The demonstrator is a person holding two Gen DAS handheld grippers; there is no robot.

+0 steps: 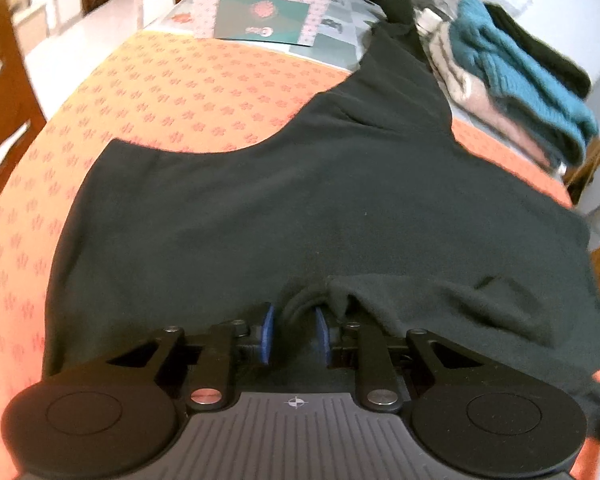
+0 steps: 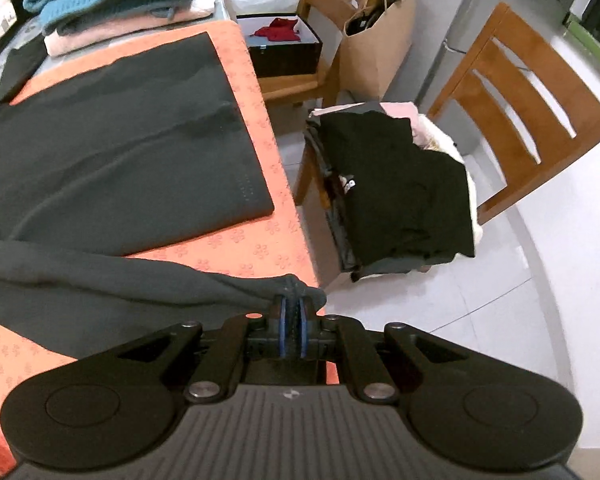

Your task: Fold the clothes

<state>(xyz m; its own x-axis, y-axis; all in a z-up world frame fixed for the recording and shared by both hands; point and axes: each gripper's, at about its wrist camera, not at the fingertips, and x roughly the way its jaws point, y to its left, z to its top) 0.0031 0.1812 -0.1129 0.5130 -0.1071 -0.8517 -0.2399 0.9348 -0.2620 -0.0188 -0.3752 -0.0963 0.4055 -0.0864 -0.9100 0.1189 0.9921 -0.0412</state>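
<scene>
Left wrist view first: the dark garment is spread over the orange flowered tablecloth, filling the middle of the frame. The left gripper sits at bottom centre with its blue pads apart, a bunched fold of the fabric poking between them. Folded stack with a teal knit at upper right. In the right wrist view, the right gripper at bottom centre is clamped tight on the garment's edge. Wooden chair piled with black clothes right of centre.
</scene>
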